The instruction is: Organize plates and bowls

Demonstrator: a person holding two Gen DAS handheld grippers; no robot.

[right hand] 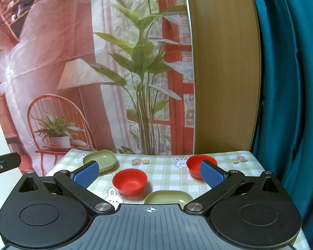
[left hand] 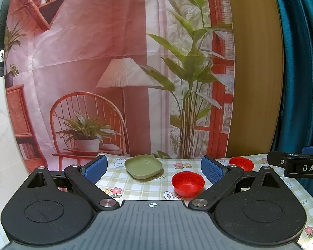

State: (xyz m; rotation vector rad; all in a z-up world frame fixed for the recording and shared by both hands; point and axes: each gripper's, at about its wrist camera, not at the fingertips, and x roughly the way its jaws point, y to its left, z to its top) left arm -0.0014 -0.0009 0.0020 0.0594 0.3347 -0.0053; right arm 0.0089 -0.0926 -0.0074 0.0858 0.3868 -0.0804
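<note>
Two red bowls and two green square plates sit on a checked tablecloth. In the left wrist view a green plate (left hand: 143, 166) lies at the far middle, a red bowl (left hand: 187, 183) nearer right, and a second red bowl (left hand: 241, 163) far right. My left gripper (left hand: 154, 169) is open and empty above the near table. In the right wrist view the far green plate (right hand: 99, 160), middle red bowl (right hand: 129, 181), right red bowl (right hand: 198, 165) and a near green plate (right hand: 168, 197) show. My right gripper (right hand: 149, 173) is open and empty.
The table (right hand: 160, 175) carries a green checked cloth with bunnies and flowers. A printed backdrop (left hand: 114, 62) hangs behind it, with a wooden panel (right hand: 223, 73) and teal curtain (right hand: 288, 83) at right. The right gripper's body (left hand: 298, 166) shows at the left view's right edge.
</note>
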